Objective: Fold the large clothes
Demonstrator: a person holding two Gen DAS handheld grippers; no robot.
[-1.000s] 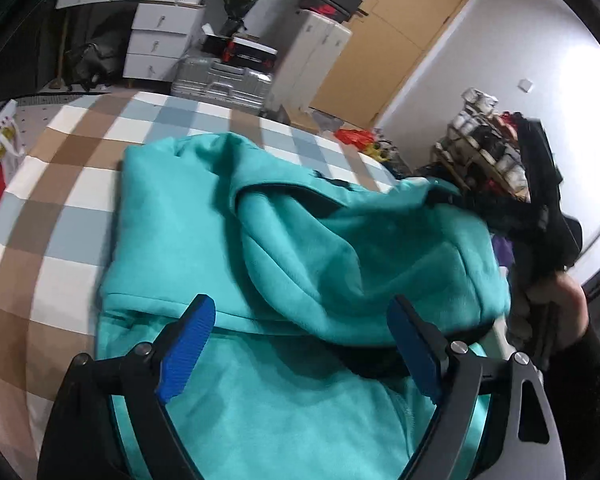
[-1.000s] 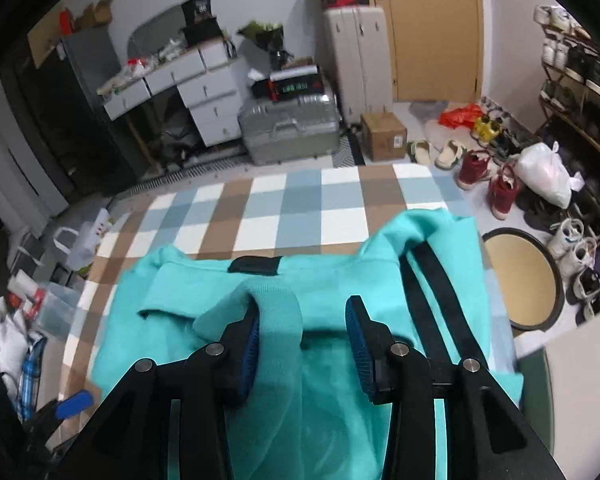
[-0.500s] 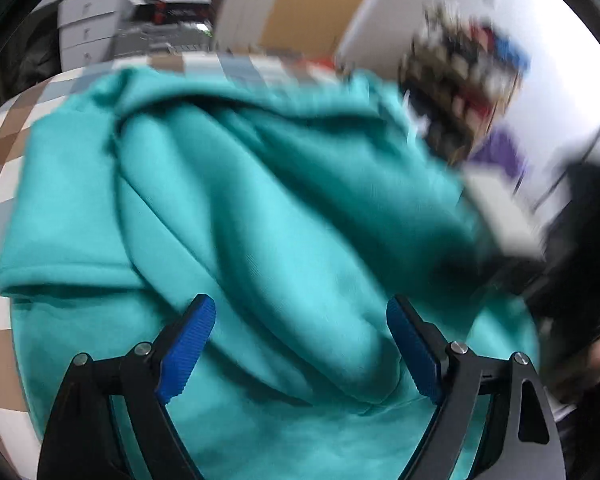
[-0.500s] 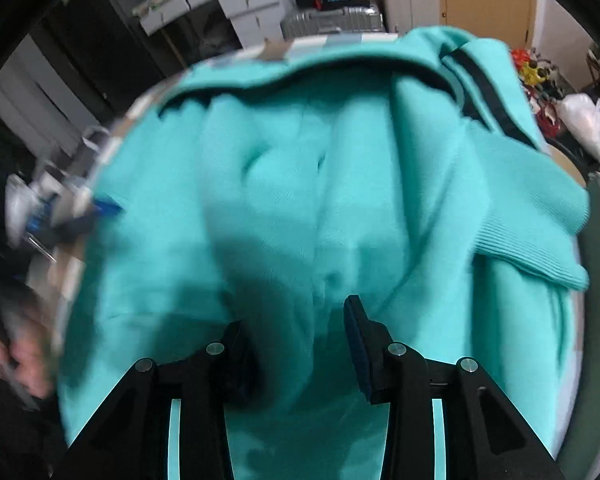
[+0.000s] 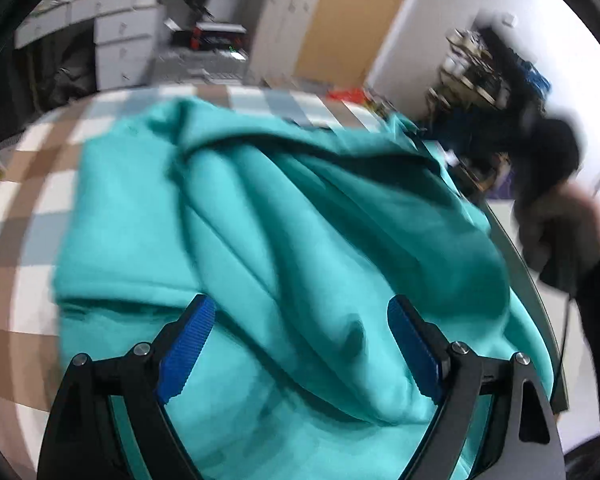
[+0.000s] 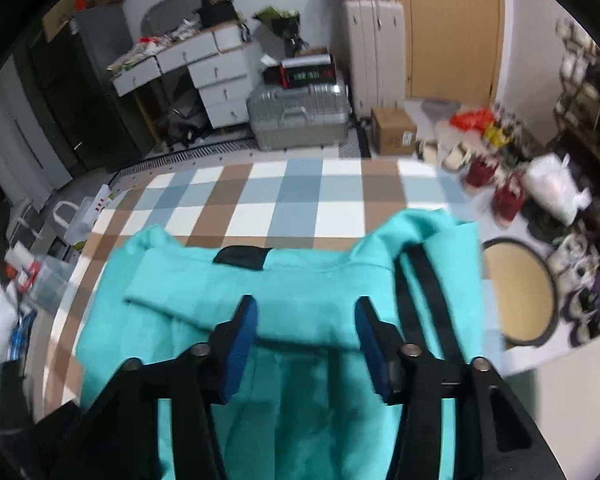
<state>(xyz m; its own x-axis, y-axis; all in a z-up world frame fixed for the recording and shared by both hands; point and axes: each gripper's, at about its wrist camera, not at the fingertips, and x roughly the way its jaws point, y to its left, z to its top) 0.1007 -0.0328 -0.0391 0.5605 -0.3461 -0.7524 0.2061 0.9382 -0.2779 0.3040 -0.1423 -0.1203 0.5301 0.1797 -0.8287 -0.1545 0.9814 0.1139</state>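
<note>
A teal sweatshirt (image 5: 300, 220) lies bunched in folds on a checked cloth (image 5: 28, 200). My left gripper (image 5: 300, 340) is open and empty just above its near part. In the right wrist view the sweatshirt (image 6: 300, 280) lies flatter, with a black neck label (image 6: 242, 257) and black stripes (image 6: 420, 280) on the right sleeve. My right gripper (image 6: 306, 332) is open above the folded sleeve, holding nothing. The hand with the right gripper shows blurred at the right of the left wrist view (image 5: 560, 220).
The checked cloth (image 6: 300, 192) covers the surface beyond the garment. On the floor behind stand a silver suitcase (image 6: 296, 116), a cardboard box (image 6: 394, 132), white drawers (image 6: 220, 80), shoes and bags (image 6: 540, 192) at the right and a round stool (image 6: 520, 288).
My right gripper let go of the teal fabric, opened wider and pulled back above the sweatshirt. The lifted sleeve now lies folded across the body. My left gripper stayed open and shifted slightly.
</note>
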